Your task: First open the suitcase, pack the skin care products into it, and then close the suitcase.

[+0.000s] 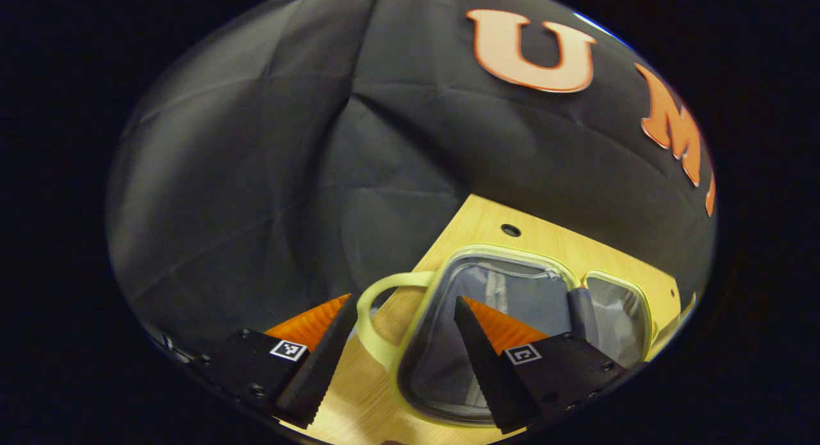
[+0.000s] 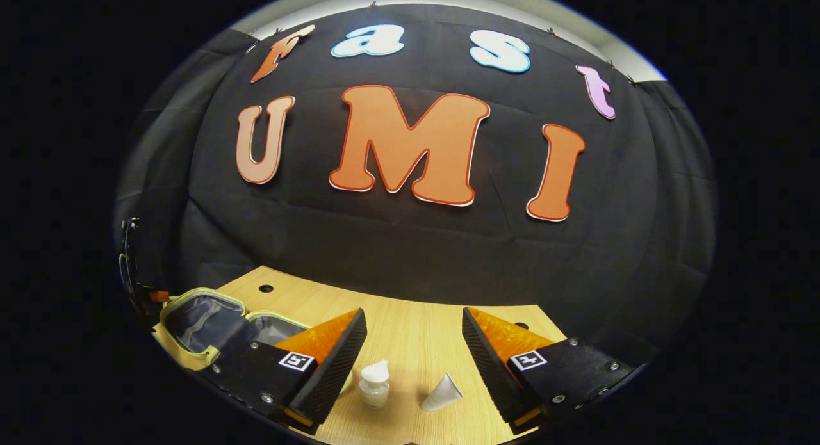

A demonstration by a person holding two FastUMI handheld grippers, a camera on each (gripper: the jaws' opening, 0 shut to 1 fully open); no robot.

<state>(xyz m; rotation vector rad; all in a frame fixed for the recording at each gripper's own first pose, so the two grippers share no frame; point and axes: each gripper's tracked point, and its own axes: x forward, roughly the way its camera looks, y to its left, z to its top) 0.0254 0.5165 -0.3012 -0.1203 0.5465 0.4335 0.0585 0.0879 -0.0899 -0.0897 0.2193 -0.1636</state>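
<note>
Left gripper (image 1: 405, 342): jaws spread wide, nothing between them, poised above the wooden table (image 1: 512, 243). Suitcase (image 1: 512, 323) lying open flat on the table, at 5 o'clock in the left gripper view; pale yellow-green rim, grey lining, two halves joined by a dark hinge strip (image 1: 582, 310). Looped carry handle (image 1: 375, 317) projecting from the near half toward 9 o'clock, lying in the gap between the left fingers; no contact discernible. Right finger of the left gripper overlapping the near half's interior in view; touching or hovering cannot be told. Right gripper (image 2: 414, 349): jaws likewise wide apart, holding nothing. Between its fingers, at 6 o'clock in the right gripper view, small clear bottle (image 2: 375, 384) with white cap standing upright on the table; just beside it toward 3 o'clock, white cone-shaped piece (image 2: 442, 394) lying tipped on its side. Both apart from the fingers. Open suitcase at 8 o'clock there, partly behind the left finger, well apart from the two products.
</note>
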